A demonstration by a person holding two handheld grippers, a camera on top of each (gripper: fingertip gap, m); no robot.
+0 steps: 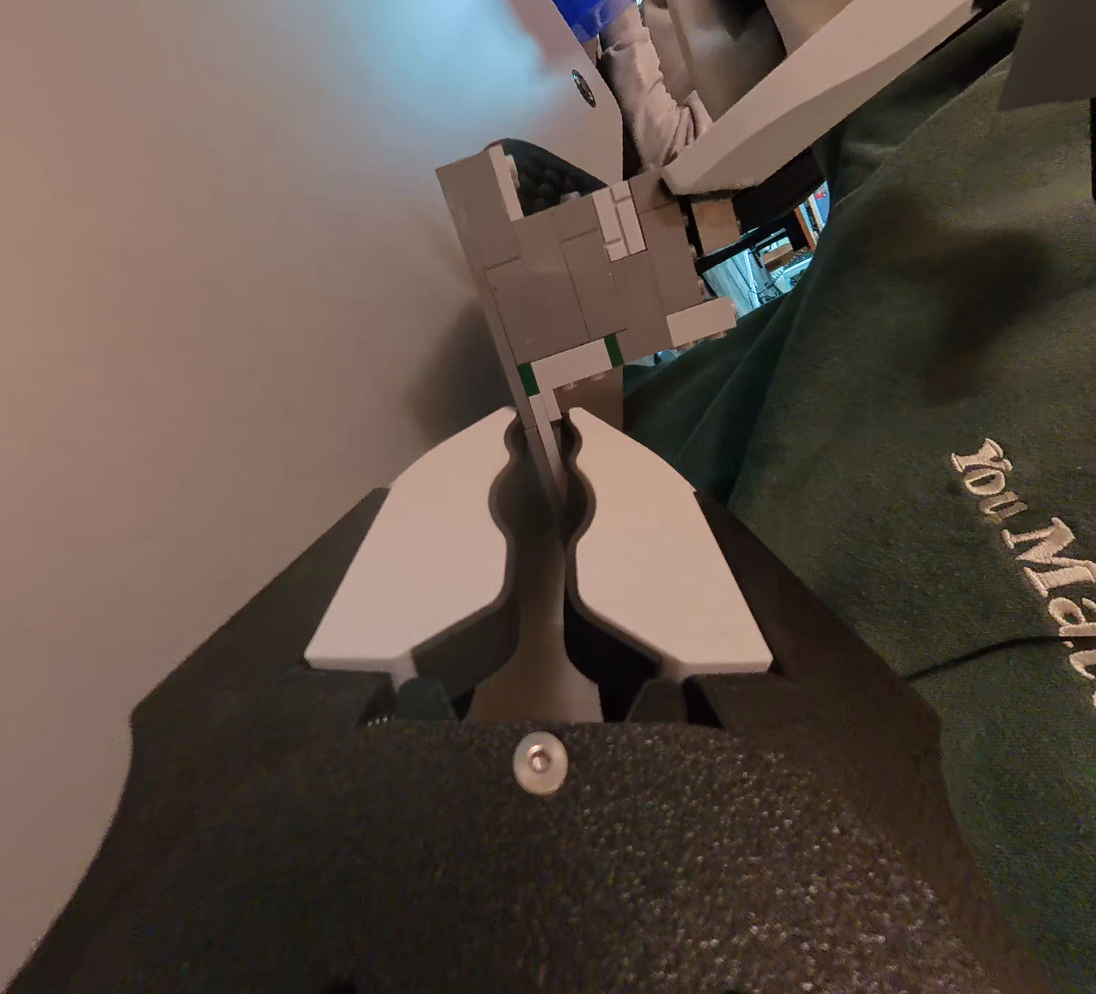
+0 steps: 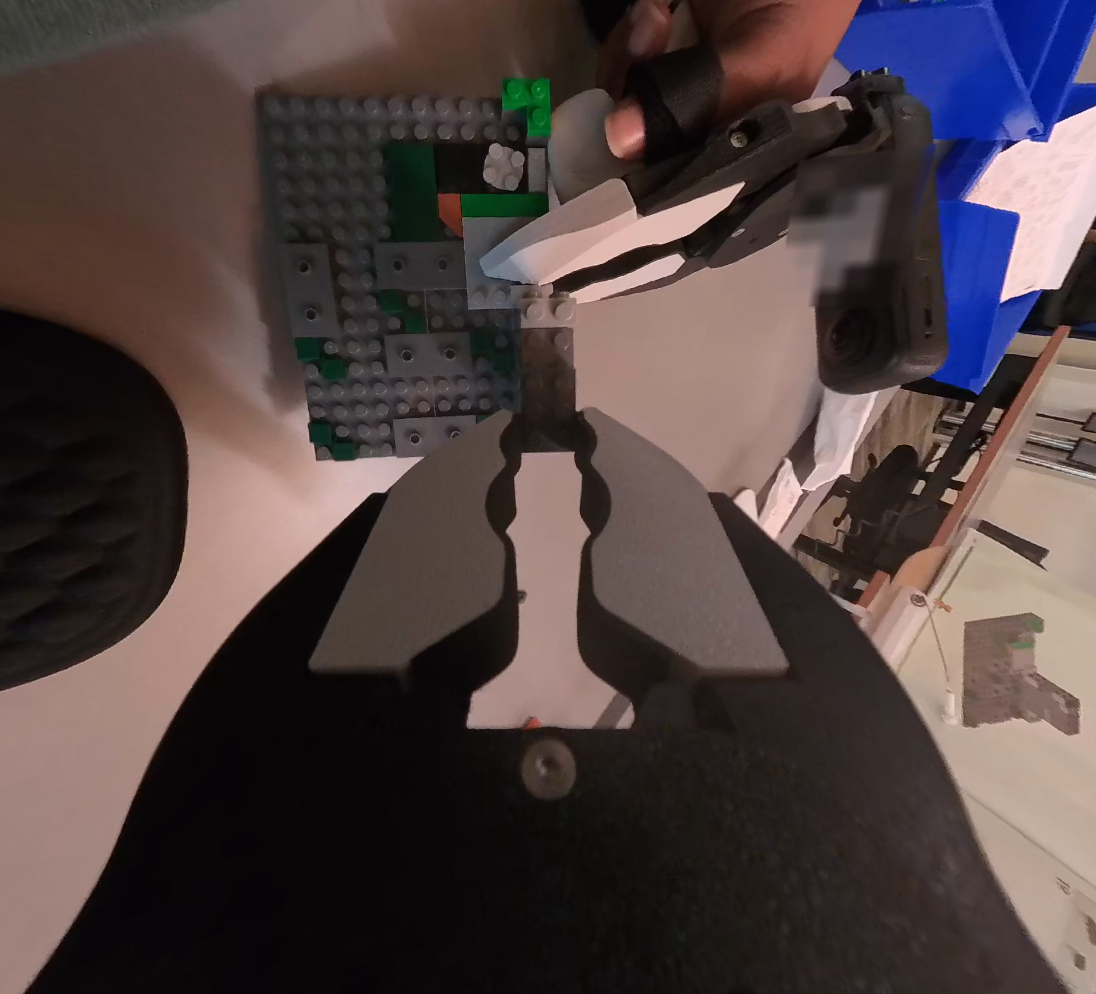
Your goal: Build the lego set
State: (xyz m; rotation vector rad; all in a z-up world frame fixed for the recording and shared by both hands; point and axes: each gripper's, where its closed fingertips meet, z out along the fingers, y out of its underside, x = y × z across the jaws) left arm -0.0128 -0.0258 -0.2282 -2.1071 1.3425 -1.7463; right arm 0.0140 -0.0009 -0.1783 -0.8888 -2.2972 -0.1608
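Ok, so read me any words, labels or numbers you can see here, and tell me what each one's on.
Dark green garment: cream embroidered lettering, partly cut off by the picture's edge; I don't repeat wording.
White sheets beside the blue bins: print too small and blurred to read.
Lego build: no writing visible.

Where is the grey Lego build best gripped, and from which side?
Grip the Lego build by its thin edge, coming edge-on from the side, as the left gripper does: its studded top is crowded, and the right gripper holds a dark grey strip.
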